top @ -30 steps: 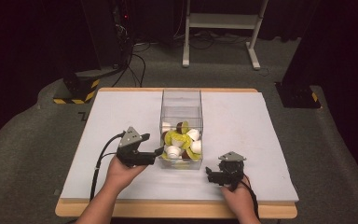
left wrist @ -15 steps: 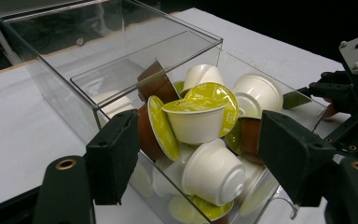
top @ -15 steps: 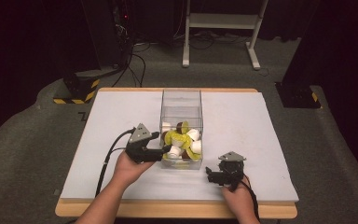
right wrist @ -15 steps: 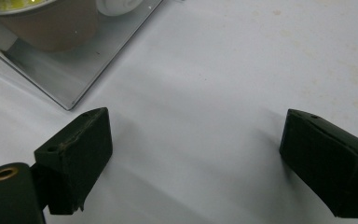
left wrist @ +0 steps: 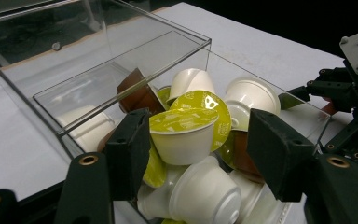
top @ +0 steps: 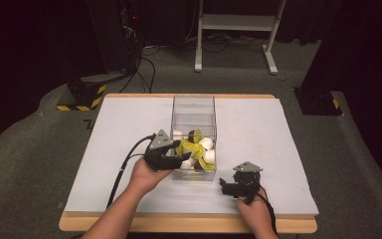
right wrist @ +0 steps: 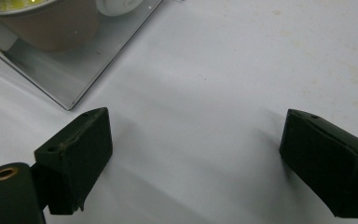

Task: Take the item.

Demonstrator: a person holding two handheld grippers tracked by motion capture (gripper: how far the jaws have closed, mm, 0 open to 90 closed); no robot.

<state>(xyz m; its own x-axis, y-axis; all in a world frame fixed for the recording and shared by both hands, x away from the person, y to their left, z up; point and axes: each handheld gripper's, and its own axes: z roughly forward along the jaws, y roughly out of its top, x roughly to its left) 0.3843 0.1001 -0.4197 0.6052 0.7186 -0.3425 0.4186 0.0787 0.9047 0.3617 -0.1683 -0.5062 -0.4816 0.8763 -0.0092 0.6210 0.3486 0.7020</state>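
Sitting mid-desk point(top: 129, 129), a clear box point(top: 194, 107) holds white, brown and green-lidded capsules. The left hand-held gripper point(left wrist: 196, 140) straddles a green-lidded capsule point(left wrist: 182, 135), jaws spread; the right hand-held gripper point(right wrist: 196, 158) rests released on the desk.

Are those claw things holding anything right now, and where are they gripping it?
Nothing yet. The left gripper is open around a white coffee capsule in the clear box; the right gripper is open, empty.

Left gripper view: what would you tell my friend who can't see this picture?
The left gripper has its two black jaws open around a white coffee capsule with a yellow-green lid, not squeezing it yet. The capsule tops a pile of white and brown capsules in a clear plastic box on a white table.
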